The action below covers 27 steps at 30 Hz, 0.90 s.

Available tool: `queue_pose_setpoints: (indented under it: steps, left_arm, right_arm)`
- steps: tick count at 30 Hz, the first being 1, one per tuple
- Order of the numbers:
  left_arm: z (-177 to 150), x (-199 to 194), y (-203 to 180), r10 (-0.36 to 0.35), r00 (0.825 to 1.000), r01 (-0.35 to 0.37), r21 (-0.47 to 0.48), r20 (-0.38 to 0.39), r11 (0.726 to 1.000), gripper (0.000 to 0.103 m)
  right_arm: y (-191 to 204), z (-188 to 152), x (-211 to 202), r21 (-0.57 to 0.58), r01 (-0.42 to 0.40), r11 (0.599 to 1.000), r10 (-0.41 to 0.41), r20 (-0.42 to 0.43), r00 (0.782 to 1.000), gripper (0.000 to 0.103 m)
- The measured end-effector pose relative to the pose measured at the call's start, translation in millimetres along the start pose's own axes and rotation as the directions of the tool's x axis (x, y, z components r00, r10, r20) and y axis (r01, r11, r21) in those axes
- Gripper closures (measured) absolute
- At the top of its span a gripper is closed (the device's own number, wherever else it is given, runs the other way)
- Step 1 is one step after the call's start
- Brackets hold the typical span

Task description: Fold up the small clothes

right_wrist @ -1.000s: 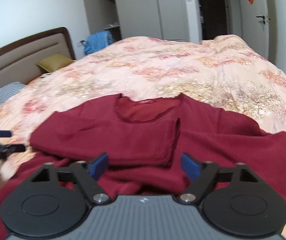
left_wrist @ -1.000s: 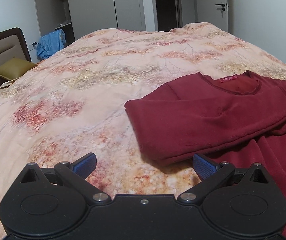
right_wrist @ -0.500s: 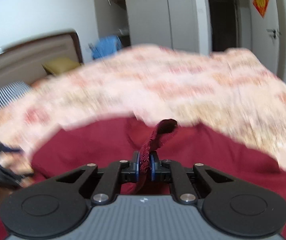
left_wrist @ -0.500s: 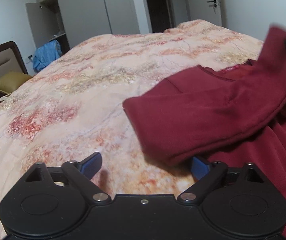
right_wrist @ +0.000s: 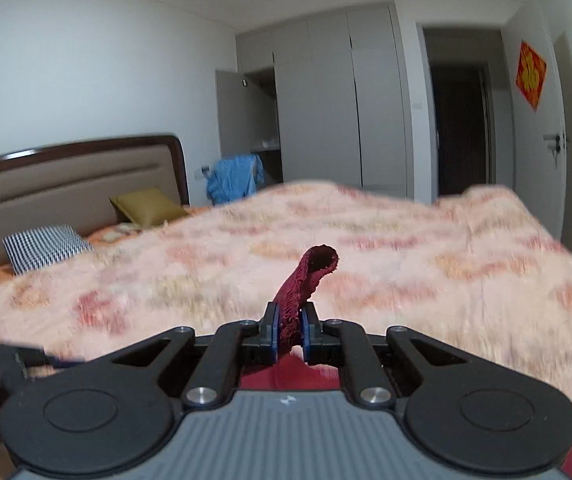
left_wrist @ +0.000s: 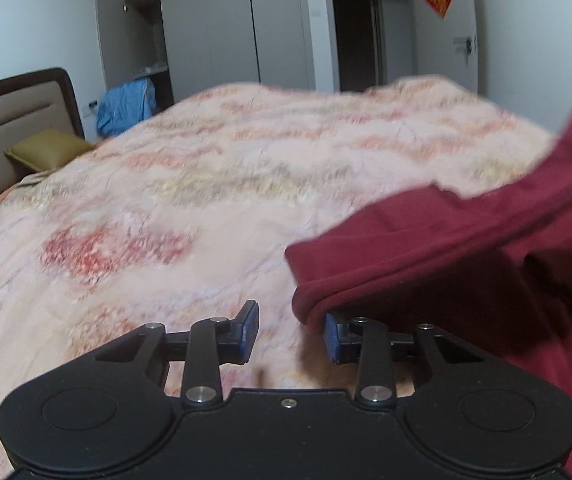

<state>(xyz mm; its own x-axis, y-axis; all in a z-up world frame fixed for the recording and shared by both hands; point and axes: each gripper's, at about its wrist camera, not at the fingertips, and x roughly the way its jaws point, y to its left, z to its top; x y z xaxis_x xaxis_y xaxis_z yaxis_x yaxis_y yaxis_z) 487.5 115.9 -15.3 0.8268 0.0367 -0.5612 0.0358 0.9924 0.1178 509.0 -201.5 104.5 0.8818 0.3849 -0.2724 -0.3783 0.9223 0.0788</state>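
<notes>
A dark red sweater point(left_wrist: 425, 248) lies on the flowered quilt point(left_wrist: 214, 184), at the right of the left wrist view. One sleeve point(left_wrist: 565, 172) is pulled up off it toward the upper right. My left gripper point(left_wrist: 290, 320) sits at the sweater's folded left edge. Its jaws are closing, still apart, and that edge drapes over the right pad point(left_wrist: 330, 336), with mostly quilt in the gap. My right gripper point(right_wrist: 289, 320) is shut on the ribbed cuff point(right_wrist: 309, 276), which sticks up between its pads, raised above the bed.
At the far left stands a brown headboard point(right_wrist: 74, 184) with an olive pillow point(right_wrist: 146, 206) and a checked pillow point(right_wrist: 46, 246). A blue cloth point(right_wrist: 234, 178) hangs by the open grey wardrobe point(right_wrist: 325, 104). A white door point(right_wrist: 537, 136) is at the right.
The right gripper shut on the cuff and rose, lifting the sleeve off the sweater. The left jaws narrowed from wide open beside the folded edge.
</notes>
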Motion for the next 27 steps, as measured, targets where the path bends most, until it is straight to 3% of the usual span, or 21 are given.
queue_pose_setpoints:
  steps: [7, 9, 11, 13, 16, 17, 19, 21, 24, 27]
  left_arm:
    - [-8, 0, -11, 0.004, 0.999, -0.002, 0.055, -0.046, 0.998, 0.063]
    - [-9, -1, -11, -0.034, 0.997, 0.038, 0.058, -0.074, 0.998, 0.051]
    - [-12, -10, -10, -0.109, 0.992, 0.113, 0.064, -0.058, 0.992, 0.024]
    - [-13, -21, -12, -0.144, 0.989, 0.146, 0.104, -0.030, 0.984, 0.010]
    - [-12, -36, -18, -0.171, 0.985, 0.168, 0.153, 0.003, 0.974, 0.003]
    - [-12, -39, -19, -0.180, 0.984, 0.176, 0.157, 0.010, 0.972, 0.001]
    - [-10, -40, -21, -0.168, 0.986, 0.164, 0.139, 0.018, 0.977, 0.001]
    - [-7, -30, -22, -0.104, 0.995, 0.104, 0.097, -0.004, 0.990, 0.001]
    - [-5, -4, -20, 0.018, 0.995, -0.017, 0.012, -0.101, 1.000, 0.001]
    - [-7, 5, -12, 0.023, 0.987, -0.035, -0.070, -0.157, 0.997, 0.001]
  right_arm:
    - [-10, -79, 3, 0.003, 0.020, 1.000, -0.019, -0.191, 0.981, 0.090]
    - [-10, -88, 3, -0.008, 0.029, 1.000, -0.030, -0.214, 0.976, 0.089]
    - [-10, -92, 1, -0.019, 0.030, 0.999, -0.034, -0.227, 0.973, 0.087]
    - [-10, -91, -1, -0.019, 0.025, 1.000, -0.028, -0.237, 0.971, 0.083]
    - [-14, -88, -3, -0.032, 0.041, 0.999, -0.047, -0.228, 0.972, 0.068]
    - [-15, -88, -4, -0.032, 0.052, 0.998, -0.058, -0.222, 0.973, 0.056]
    - [-17, -87, -5, -0.020, 0.063, 0.998, -0.066, -0.207, 0.976, 0.047]
    - [-17, -88, -3, -0.025, 0.085, 0.996, -0.089, -0.205, 0.975, 0.034]
    - [-15, -94, 7, -0.085, 0.146, 0.986, -0.163, -0.249, 0.955, 0.028]
    - [-16, -98, 2, -0.086, 0.155, 0.984, -0.172, -0.256, 0.951, 0.023]
